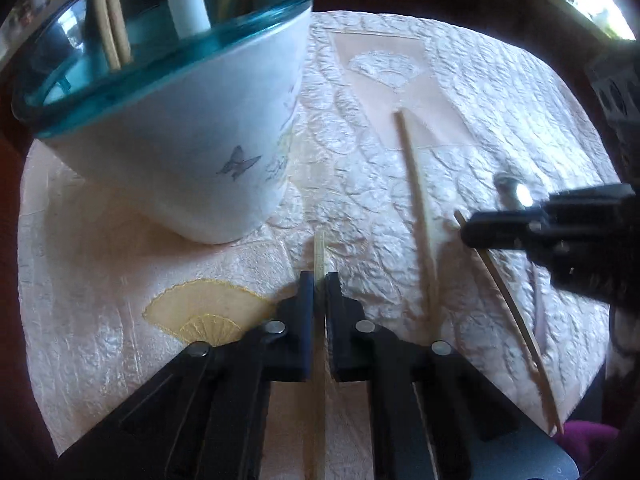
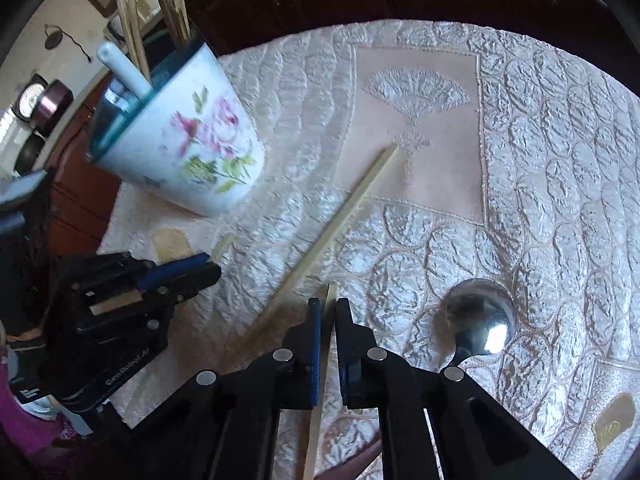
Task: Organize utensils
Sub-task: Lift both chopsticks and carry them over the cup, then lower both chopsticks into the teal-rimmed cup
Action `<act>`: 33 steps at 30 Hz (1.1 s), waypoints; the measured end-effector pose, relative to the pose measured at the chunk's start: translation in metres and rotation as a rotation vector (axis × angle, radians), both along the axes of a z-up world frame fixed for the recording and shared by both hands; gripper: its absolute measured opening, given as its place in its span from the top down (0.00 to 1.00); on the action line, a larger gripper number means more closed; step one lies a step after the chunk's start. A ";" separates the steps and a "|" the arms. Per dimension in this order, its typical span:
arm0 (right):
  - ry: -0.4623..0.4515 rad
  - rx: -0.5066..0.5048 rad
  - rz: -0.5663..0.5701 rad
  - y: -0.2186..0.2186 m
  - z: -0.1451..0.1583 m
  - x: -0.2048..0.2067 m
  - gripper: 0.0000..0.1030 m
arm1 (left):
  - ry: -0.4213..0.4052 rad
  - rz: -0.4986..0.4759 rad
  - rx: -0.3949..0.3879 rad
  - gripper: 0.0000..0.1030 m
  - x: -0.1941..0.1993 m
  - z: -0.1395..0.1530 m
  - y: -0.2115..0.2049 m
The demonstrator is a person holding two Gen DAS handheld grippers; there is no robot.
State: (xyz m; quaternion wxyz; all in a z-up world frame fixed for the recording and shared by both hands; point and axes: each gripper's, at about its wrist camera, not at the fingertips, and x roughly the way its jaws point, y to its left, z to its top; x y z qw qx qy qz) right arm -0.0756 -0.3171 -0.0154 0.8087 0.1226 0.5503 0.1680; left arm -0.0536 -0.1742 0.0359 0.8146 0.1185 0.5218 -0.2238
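Left wrist: left gripper (image 1: 319, 280) angled steeply down, jaws clenched on a chopstick (image 1: 319, 256) just beside the cup (image 1: 180, 128). Risk: thin stick pivots in the grip and hits the rim.

Right wrist: right gripper (image 2: 328, 304) pitched down, jaws clenched on a second chopstick (image 2: 329, 300). Loose chopstick (image 2: 340, 216) and spoon (image 2: 480, 320) lie on the tabletop (image 2: 540, 160); swinging tail could knock them.

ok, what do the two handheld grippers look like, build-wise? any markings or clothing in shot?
Both are matte black plastic two-finger units with angled linkage arms and round silver pivot pins. The left gripper and the right gripper have flat fingers faced with blue pads. Seen from the right wrist view, the left unit's body carries small white lettering, too blurred to read. A magenta garment shows behind it. No cables visible.
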 end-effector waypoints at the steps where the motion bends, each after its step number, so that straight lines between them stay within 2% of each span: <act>1: -0.021 0.009 0.006 -0.003 0.007 -0.001 0.94 | 0.006 -0.001 -0.035 0.96 0.000 0.006 0.005; 6: -0.084 0.031 0.027 -0.003 0.038 -0.007 0.95 | -0.023 0.011 -0.189 0.96 -0.006 0.051 0.037; 14: -0.238 0.104 0.063 0.001 0.107 -0.028 0.95 | -0.154 0.043 -0.330 0.96 -0.030 0.135 0.086; 23: -0.339 0.118 0.126 0.013 0.160 -0.051 0.95 | -0.278 0.066 -0.390 0.96 -0.055 0.200 0.128; 33: -0.512 0.133 0.157 0.018 0.250 -0.036 0.95 | -0.377 0.123 -0.450 0.96 -0.035 0.259 0.141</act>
